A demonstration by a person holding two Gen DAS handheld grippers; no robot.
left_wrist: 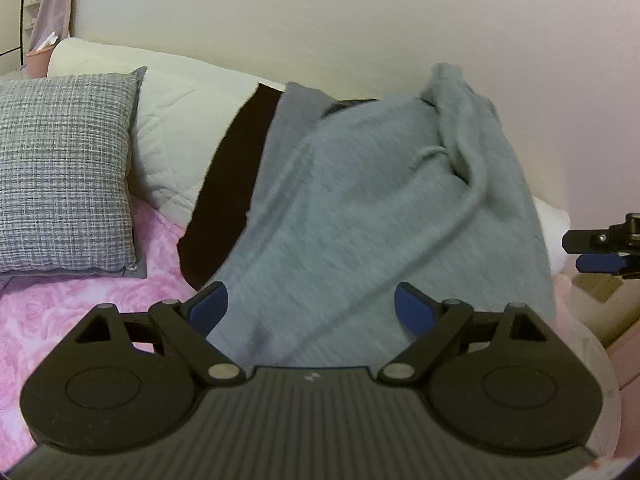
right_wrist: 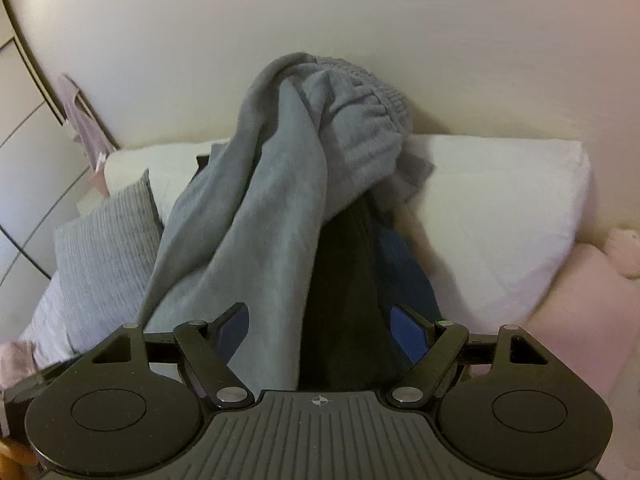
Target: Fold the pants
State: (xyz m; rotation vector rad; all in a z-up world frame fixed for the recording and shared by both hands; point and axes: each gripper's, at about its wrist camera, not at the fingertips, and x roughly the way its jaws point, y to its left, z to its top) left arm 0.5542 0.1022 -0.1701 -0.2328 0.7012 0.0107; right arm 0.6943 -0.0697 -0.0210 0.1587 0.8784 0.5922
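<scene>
**Centre of both frames: grey pants heaped high, both grippers spread**

In the middle of the left wrist view the pants (left_wrist: 360,208) fill the frame from the wall line down to the left gripper (left_wrist: 311,307). Its jaws stand wide apart; cloth lies between and beyond the blue pads (left_wrist: 208,308), nothing pinched. Looks like an approach for a grab low on the fabric, not a hold.

The right wrist view has the same pants (right_wrist: 256,240) draped centre frame, ribbed waistband bunched at the top against the wall. Right gripper (right_wrist: 320,330) is also apart, the cloth running down between the fingers without being clamped. At right edge of the left view the right gripper (left_wrist: 600,254) shows side-on, clear of the fabric.

Why the pile sits so tall: it seems draped over something dark (left_wrist: 228,184), seen left of the pants in the left view and as a black column (right_wrist: 348,300) lower centre in the right view. Judgement: another garment or a stack, so the pants are not laid flat yet and folding has barely started.

Hard to make out:
- What the dark thing is; a blue patch beside it in the right view is also unclear.
- Legs and hems: cut off by the gripper bodies at the bottom.
- Motion blur on the cloth.
- Cushion (left_wrist: 64,172) at left, white pillow (right_wrist: 500,220) at right, pink bedcover (left_wrist: 80,312) lower left.
</scene>
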